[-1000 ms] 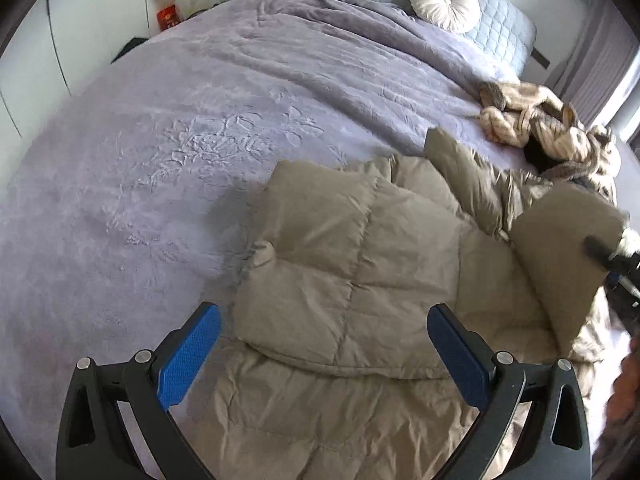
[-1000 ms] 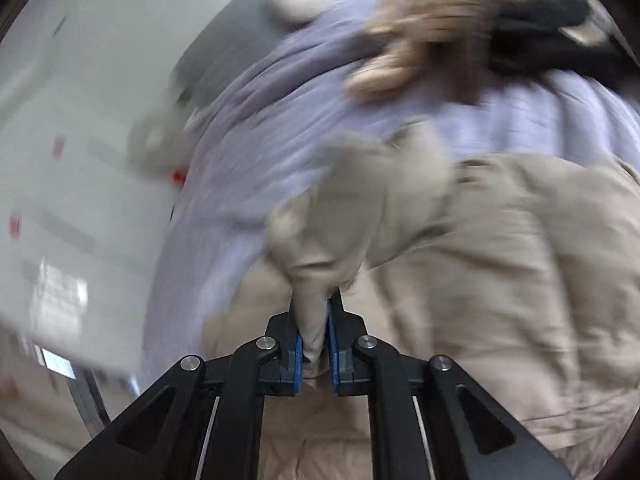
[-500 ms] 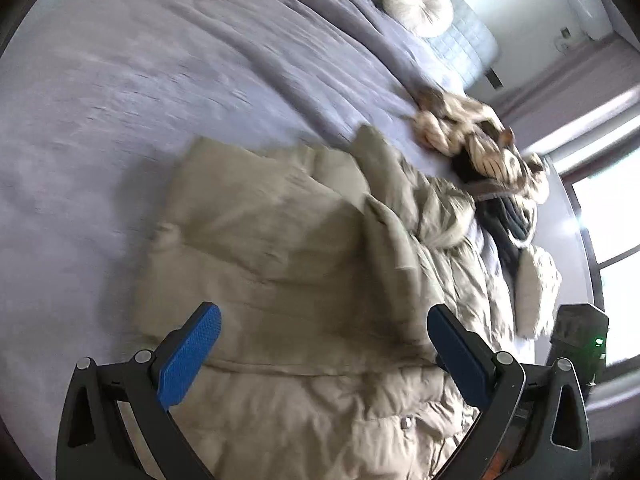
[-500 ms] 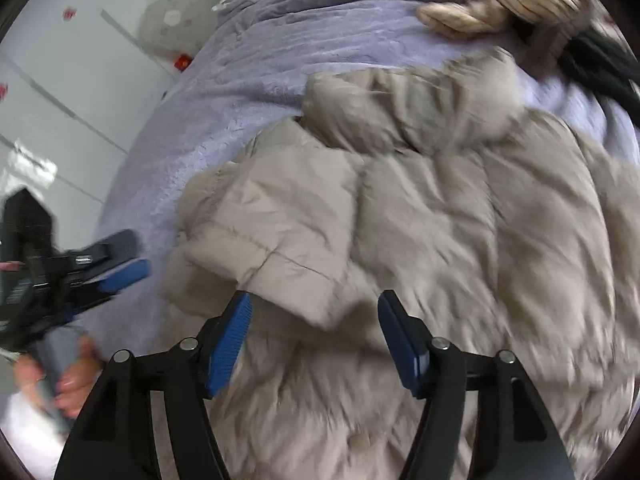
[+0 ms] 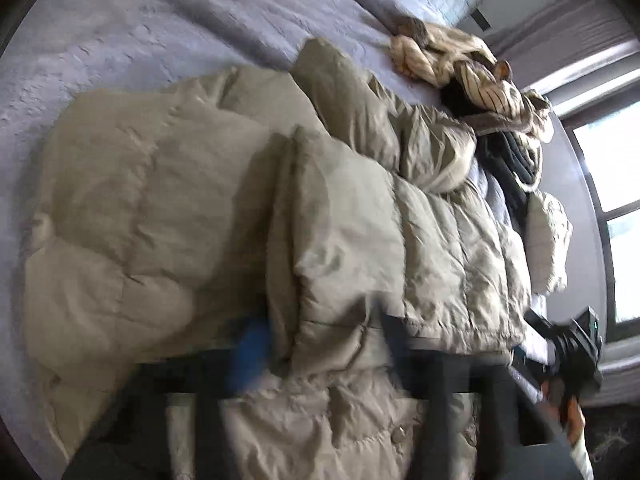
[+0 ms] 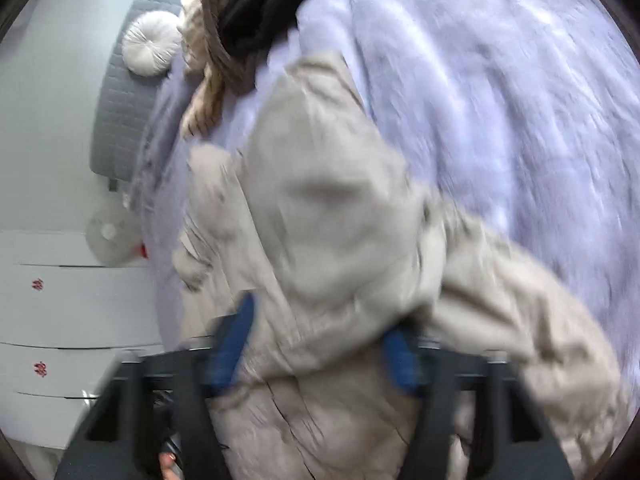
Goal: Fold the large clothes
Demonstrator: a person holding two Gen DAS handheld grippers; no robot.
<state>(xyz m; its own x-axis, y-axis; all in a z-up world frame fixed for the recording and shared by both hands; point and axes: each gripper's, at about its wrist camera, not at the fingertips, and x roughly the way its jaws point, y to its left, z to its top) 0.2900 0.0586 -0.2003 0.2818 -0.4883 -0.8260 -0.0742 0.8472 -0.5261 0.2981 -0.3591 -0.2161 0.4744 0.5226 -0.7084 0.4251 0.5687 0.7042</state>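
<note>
A large beige puffer jacket (image 5: pixel 224 216) lies on the purple bed cover (image 5: pixel 160 24), its sleeves folded in over the body. My left gripper (image 5: pixel 320 340) is low at the jacket's near edge, jaws partly closed around a thick fold of it; the frame is blurred. My right gripper (image 6: pixel 316 344) also has its blue pads (image 6: pixel 232 344) on either side of a bulky fold of the jacket (image 6: pixel 320 216), still apart. The right gripper also shows in the left wrist view (image 5: pixel 572 352) at the far right.
A pile of striped and dark clothes (image 5: pixel 480 80) lies beyond the jacket. A round white cushion (image 6: pixel 150 48) leans on the grey headboard (image 6: pixel 120 112). White drawers (image 6: pixel 60 300) stand beside the bed. A window (image 5: pixel 608 216) is at the right.
Both grippers have dropped onto the jacket and their jaws have narrowed around folds of it. A second ago the right gripper was shut on a sleeve; it released it over the body.
</note>
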